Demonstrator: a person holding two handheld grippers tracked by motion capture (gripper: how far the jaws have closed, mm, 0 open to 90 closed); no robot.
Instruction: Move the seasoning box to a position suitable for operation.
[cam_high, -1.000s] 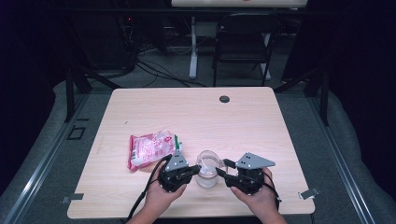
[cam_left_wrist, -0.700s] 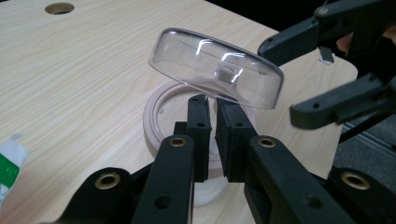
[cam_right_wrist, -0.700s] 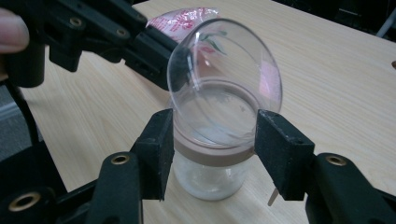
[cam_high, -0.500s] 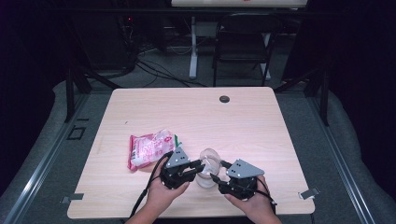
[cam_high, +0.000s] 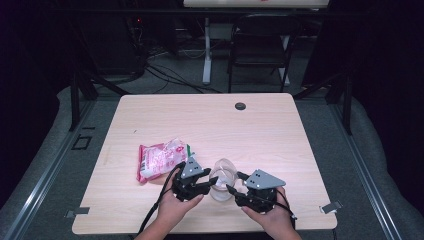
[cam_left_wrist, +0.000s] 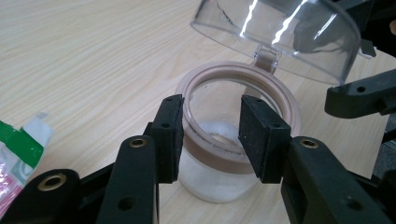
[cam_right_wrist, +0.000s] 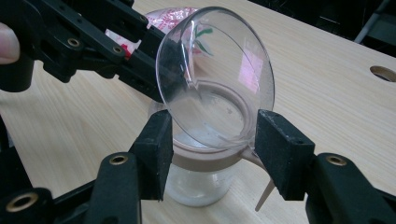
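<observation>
The wooden bench (cam_high: 210, 125) carries a pink snack bag (cam_high: 161, 159) at about 8 o'clock. At 6 o'clock, near the front edge, stands a clear jar (cam_high: 223, 181) with its hinged lid (cam_right_wrist: 215, 77) raised. The left tool (cam_high: 209, 183), jaws just opening, straddles the jar's rim without pressing. The right tool (cam_high: 234, 183) is spread wide beside the lid.

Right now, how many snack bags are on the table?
1. The pink-and-white plastic snack bag lies on the wooden table, left of the clear glass jar with its open lid.
</observation>
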